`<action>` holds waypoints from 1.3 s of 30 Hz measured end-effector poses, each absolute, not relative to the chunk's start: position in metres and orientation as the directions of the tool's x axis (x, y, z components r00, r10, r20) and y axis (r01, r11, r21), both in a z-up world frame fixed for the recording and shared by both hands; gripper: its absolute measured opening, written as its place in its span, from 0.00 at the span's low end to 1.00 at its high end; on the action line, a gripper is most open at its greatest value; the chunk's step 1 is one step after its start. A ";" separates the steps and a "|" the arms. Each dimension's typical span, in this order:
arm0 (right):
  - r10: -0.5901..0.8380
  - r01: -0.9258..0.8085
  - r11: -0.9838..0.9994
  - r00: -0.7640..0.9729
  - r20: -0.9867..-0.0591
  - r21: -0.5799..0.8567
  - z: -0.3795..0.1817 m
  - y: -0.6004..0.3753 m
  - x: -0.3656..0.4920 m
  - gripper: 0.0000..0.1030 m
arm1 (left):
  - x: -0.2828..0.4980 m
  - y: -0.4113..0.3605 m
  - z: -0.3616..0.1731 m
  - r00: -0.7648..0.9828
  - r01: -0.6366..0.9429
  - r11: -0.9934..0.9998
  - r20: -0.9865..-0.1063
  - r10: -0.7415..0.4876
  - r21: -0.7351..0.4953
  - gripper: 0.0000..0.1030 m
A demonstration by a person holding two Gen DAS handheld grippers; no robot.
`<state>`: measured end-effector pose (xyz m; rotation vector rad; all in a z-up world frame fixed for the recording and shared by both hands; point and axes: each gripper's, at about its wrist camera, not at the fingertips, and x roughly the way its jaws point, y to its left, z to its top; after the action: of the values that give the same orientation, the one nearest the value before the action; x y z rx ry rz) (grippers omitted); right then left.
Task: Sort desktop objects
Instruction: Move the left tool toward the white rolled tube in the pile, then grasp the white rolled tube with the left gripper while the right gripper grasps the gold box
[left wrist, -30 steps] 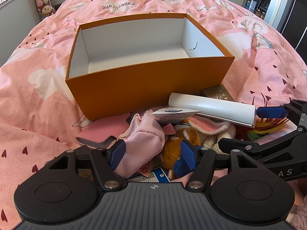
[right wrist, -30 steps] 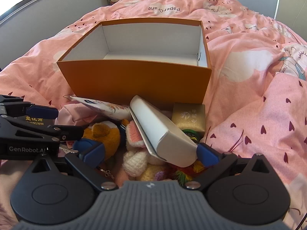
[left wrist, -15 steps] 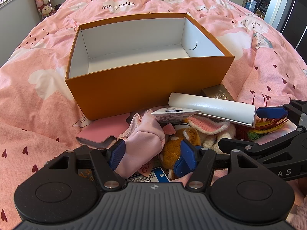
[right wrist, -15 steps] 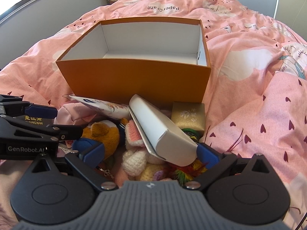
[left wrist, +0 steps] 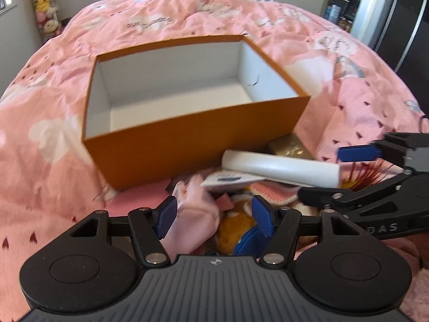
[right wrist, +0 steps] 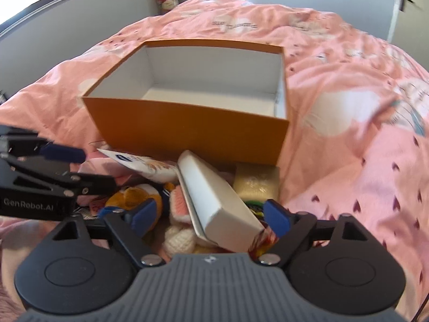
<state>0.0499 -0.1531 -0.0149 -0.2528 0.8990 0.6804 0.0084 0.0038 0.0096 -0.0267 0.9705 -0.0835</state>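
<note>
Straddling the pink cloth [left wrist: 195, 220], my left gripper [left wrist: 213, 216] stands released; my right gripper [right wrist: 210, 214], also released, flanks the white box [right wrist: 214, 201]. Beyond the pile, the orange box [left wrist: 193, 145] sits on the bed [left wrist: 48, 139].

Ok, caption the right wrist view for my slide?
Right gripper open around a white box in the pile before an empty orange box.
</note>
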 end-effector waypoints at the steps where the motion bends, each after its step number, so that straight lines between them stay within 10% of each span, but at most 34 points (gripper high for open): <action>1: 0.442 -0.659 0.749 0.415 -0.795 0.071 -0.013 -0.150 0.053 0.77 | 0.010 0.003 0.011 0.561 0.074 0.995 -0.823 -0.094 -0.063 0.71; 16: 0.400 -0.817 0.574 0.225 -0.888 0.052 0.016 -0.125 0.103 0.60 | 0.029 -0.015 0.020 0.530 0.288 0.958 -0.831 -0.170 -0.013 0.59; 19: 0.385 -0.796 0.605 0.255 -0.887 0.034 0.025 -0.135 0.114 0.50 | 0.036 -0.018 0.027 0.496 0.292 0.948 -0.827 -0.265 -0.129 0.40; 35: 0.347 -0.728 0.685 0.303 -0.888 0.019 0.003 -0.177 0.135 0.48 | 0.111 -0.004 -0.018 0.195 -0.226 0.858 -0.884 -0.424 -0.461 0.38; 39: 0.369 -0.718 0.695 0.302 -0.879 0.045 -0.004 -0.181 0.143 0.48 | 0.117 -0.006 -0.027 0.170 -0.344 0.837 -0.905 -0.391 -0.426 0.51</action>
<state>0.1429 -0.1812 -0.0036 -0.3926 1.0330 0.7450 0.1168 -0.0064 -0.0273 -0.6328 1.4289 -0.0365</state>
